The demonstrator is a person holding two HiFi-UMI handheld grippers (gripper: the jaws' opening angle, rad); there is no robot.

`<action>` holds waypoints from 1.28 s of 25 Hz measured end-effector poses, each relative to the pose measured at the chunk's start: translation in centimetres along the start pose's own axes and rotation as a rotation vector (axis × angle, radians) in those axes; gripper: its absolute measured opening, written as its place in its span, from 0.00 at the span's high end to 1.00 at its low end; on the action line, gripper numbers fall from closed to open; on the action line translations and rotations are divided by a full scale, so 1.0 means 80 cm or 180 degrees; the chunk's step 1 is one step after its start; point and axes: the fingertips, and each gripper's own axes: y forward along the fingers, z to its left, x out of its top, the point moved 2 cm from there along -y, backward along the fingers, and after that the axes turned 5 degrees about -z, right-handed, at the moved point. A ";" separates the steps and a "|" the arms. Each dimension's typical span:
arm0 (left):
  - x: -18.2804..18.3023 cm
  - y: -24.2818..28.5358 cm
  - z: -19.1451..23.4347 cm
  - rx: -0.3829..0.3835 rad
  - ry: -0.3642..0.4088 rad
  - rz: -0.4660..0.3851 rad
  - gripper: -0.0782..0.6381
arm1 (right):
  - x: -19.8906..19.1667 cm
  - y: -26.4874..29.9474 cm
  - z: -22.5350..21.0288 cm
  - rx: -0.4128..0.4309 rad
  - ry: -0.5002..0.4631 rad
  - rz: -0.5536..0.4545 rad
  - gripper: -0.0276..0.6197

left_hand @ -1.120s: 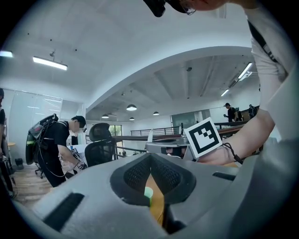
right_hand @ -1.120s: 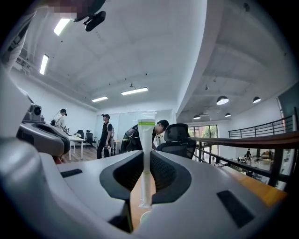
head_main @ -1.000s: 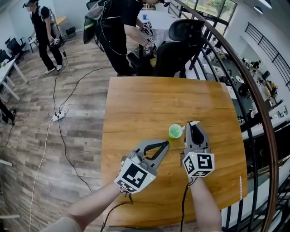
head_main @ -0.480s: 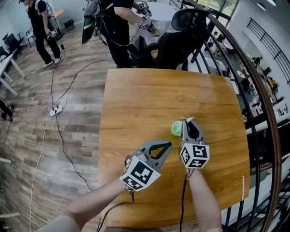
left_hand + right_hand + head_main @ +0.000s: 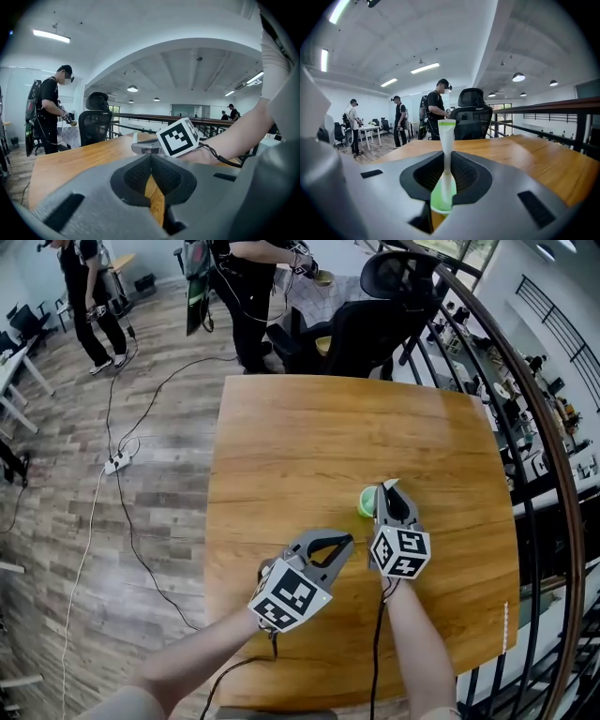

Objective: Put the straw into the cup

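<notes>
The straw (image 5: pixel 446 140), apparently paper-wrapped with a green band at its top, stands upright, pinched partway down its length in the right claw (image 5: pixel 447 159). The green cup (image 5: pixel 440 199) sits on the desk (image 5: pixel 309 446) just beyond the claw's tips. The straw looks light, thin and easily kinked, so a gentle hold low on the shaft suits it. The left claw (image 5: pixel 151 161) is closed and empty.

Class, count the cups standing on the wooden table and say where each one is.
1. The green cup stands on the wooden table, right of centre, below the straw in the right gripper. That gripper partly hides it.
</notes>
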 end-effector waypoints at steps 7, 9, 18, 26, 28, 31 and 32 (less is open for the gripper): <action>-0.009 -0.004 0.003 0.0026 -0.0004 0.0037 0.87 | -0.020 0.003 -0.001 -0.0035 0.0099 0.0155 0.88; -0.013 -0.006 0.006 0.0053 -0.0056 0.0063 0.87 | -0.021 0.001 -0.001 -0.0046 0.0097 0.0153 0.88; -0.004 -0.019 0.008 0.0114 -0.0021 0.0137 0.87 | 0.010 -0.025 -0.004 -0.0027 0.0065 0.0087 0.75; 0.063 -0.028 -0.005 0.0187 0.0119 0.0036 0.87 | 0.087 -0.081 -0.013 0.0055 -0.0034 -0.0098 0.79; 0.085 -0.035 -0.012 0.0190 0.0187 0.0000 0.87 | 0.110 -0.102 -0.010 0.0097 -0.0152 -0.0157 0.82; 0.120 -0.051 -0.021 0.0226 0.0238 -0.0091 0.87 | 0.152 -0.134 -0.007 0.0159 -0.0242 -0.0274 0.85; 0.133 -0.056 -0.023 0.0237 0.0250 -0.0124 0.87 | 0.167 -0.144 -0.006 0.0171 -0.0245 -0.0318 0.86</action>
